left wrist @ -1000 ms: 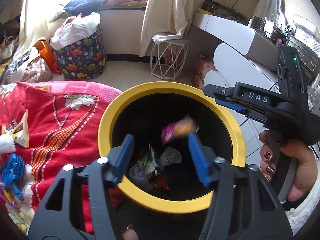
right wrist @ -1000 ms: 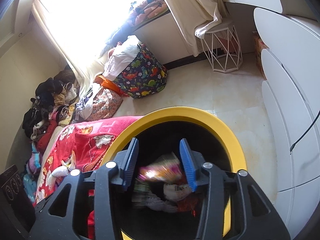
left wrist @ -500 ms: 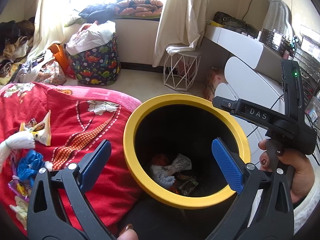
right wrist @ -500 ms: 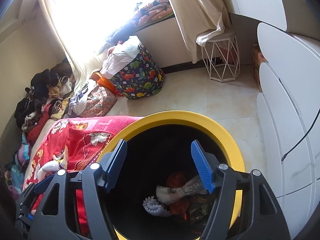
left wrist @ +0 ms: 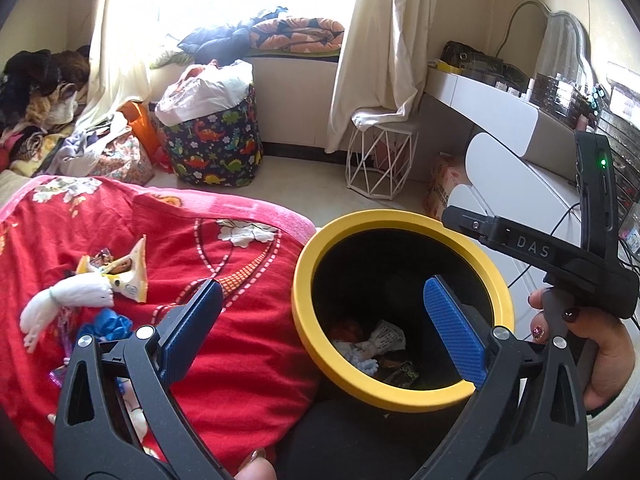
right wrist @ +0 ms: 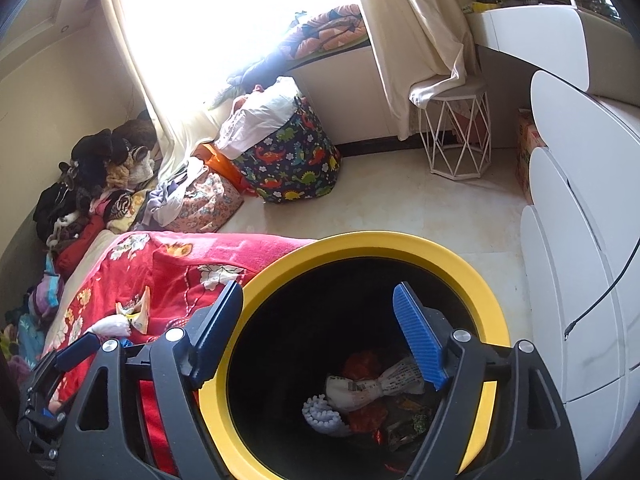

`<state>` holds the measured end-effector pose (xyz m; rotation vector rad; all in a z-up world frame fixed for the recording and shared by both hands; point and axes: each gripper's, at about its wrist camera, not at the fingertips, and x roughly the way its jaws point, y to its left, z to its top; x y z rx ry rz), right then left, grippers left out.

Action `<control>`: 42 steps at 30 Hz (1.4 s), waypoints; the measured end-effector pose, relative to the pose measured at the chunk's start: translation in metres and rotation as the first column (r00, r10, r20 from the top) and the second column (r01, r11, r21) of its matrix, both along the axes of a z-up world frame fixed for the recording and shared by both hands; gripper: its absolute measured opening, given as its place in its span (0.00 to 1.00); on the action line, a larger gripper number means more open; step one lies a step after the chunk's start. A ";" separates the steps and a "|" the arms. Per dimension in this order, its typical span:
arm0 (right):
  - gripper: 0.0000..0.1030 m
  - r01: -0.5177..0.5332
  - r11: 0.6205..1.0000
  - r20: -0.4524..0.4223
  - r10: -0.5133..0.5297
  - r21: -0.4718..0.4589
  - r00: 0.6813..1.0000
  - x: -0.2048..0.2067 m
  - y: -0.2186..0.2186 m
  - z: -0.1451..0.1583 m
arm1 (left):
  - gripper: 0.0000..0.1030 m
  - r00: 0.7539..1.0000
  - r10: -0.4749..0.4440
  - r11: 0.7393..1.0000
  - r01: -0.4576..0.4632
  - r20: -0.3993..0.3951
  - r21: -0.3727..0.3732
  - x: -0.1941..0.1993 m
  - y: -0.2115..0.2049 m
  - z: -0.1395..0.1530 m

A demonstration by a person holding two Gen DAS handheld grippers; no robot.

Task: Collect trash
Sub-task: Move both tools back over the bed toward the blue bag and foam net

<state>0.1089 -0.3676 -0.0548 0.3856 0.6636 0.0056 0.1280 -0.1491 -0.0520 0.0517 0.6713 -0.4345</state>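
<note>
A black bin with a yellow rim (left wrist: 362,222) (right wrist: 400,242) stands beside the bed, with wrappers (left wrist: 386,338) (right wrist: 372,388) lying at its bottom. My left gripper (left wrist: 324,330) is open wide with nothing between its fingers, straddling the bin's left rim and the red blanket (left wrist: 248,360). Over the bin's mouth my right gripper (right wrist: 320,334) is open, its jaws still opening and empty. On the blanket lie a yellow wrapper (left wrist: 128,270) (right wrist: 138,314), a white toy hand (left wrist: 70,302) and a blue scrap (left wrist: 110,322). A hand (left wrist: 596,344) holds the right gripper's handle.
A dinosaur-print basket (left wrist: 214,148) (right wrist: 292,162) and a white wire stool (left wrist: 380,160) (right wrist: 456,136) stand on the floor by the window. White drawers (right wrist: 576,240) and a desk (left wrist: 500,112) line the right. Clothes (right wrist: 92,176) are piled at the left.
Both grippers let wrappers fall into the bin and opened wider. The left view has swung left and up, showing more blanket; the right view has risen slightly.
</note>
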 end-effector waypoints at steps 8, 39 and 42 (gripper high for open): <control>0.73 -0.031 0.999 0.014 0.031 -0.018 0.999 0.000 0.014 0.010 | 0.90 0.999 0.034 0.999 -0.033 0.026 -0.007 -0.001 0.017 0.010; 0.74 -0.193 0.977 0.063 0.199 -0.088 0.978 -0.009 0.094 0.038 | 0.90 0.965 0.245 0.969 -0.242 0.089 -0.044 0.006 0.116 0.033; 0.74 -0.215 0.972 0.063 0.222 -0.096 0.973 -0.008 0.106 0.038 | 0.90 0.959 0.270 0.962 -0.266 0.090 -0.056 0.007 0.130 0.035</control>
